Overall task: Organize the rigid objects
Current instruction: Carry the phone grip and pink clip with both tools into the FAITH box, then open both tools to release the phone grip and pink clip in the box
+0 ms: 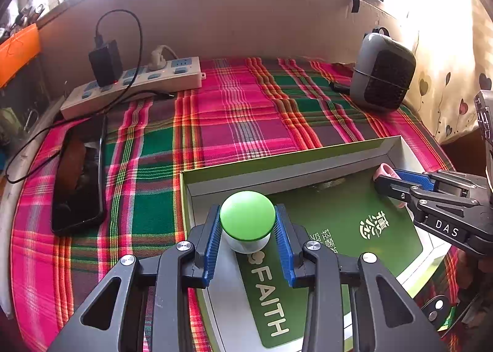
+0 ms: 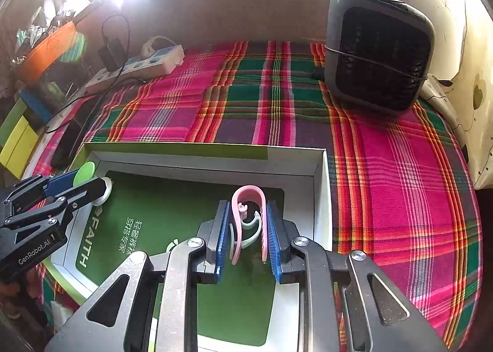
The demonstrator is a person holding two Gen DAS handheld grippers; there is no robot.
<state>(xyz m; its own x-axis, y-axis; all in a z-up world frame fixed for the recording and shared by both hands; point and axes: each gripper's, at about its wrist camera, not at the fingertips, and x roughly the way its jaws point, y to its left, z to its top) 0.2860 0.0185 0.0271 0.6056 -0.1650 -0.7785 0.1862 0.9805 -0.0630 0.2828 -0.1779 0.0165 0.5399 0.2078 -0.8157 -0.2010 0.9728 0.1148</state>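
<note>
Two tongs, each clamped on a small thing, hang over one open box on the plaid-covered desk.

The left tongs [image 1: 248,228] grip a green-capped white jar [image 1: 247,219] by its sides, at the box's left end, near its far left corner. The right tongs [image 2: 248,235] are clamped on a pink U-shaped clip [image 2: 249,216] with a pale green part inside it, above the green printed card [image 2: 172,213] that lines the box floor, near the far right corner. The box [image 2: 320,185] lies at the near edge of the desk. On the plaid cloth [image 1: 234,111] behind it, a grey fan [image 2: 379,53] stands at the far right corner, a power strip [image 1: 132,84] with a black charger [image 1: 104,61] at the far left, and a dark phone [image 1: 78,185] along the left edge.
</note>
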